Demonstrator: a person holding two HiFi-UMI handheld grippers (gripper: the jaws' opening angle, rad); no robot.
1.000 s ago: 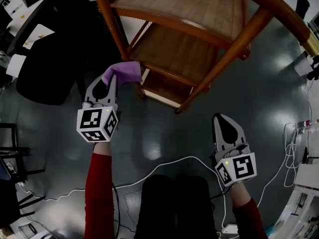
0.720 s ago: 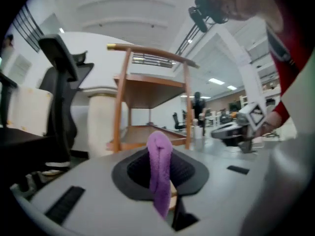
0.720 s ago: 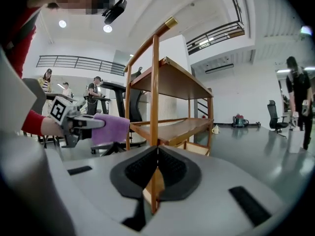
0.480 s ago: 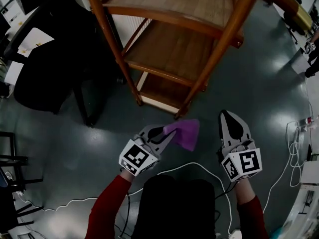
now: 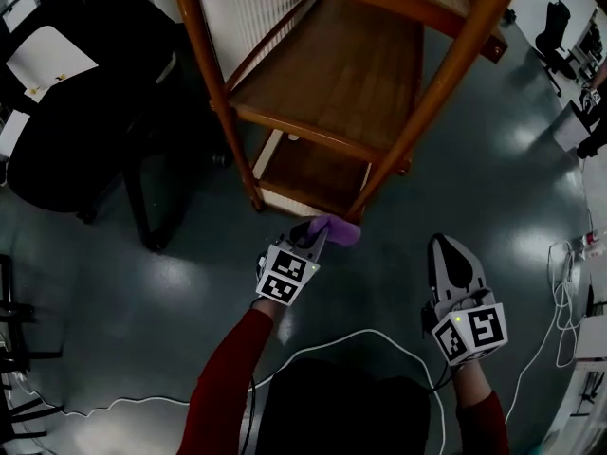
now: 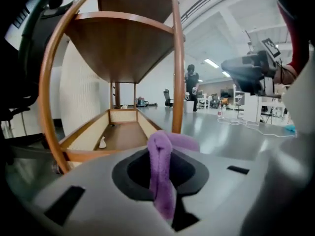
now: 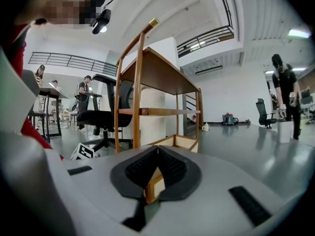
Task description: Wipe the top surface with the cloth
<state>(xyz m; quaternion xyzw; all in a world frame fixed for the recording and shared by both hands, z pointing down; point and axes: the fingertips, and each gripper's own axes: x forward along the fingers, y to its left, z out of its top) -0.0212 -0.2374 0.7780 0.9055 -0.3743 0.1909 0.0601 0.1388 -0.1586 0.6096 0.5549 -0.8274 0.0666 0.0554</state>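
Head view: cloth (image 5: pixel 340 231) pinched in left gripper (image 5: pixel 316 230), ready for wiping.
Shelf (image 5: pixel 322 83) stood at 12 o'clock; right gripper (image 5: pixel 446 246) closed, empty.

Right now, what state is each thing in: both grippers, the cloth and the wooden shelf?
left gripper: shut on the purple cloth.
purple cloth: bunched, pinched between the left jaws, low near the shelf's front leg.
right gripper: shut, holding nothing.
wooden shelf: upright on the floor, top not touched by the cloth.
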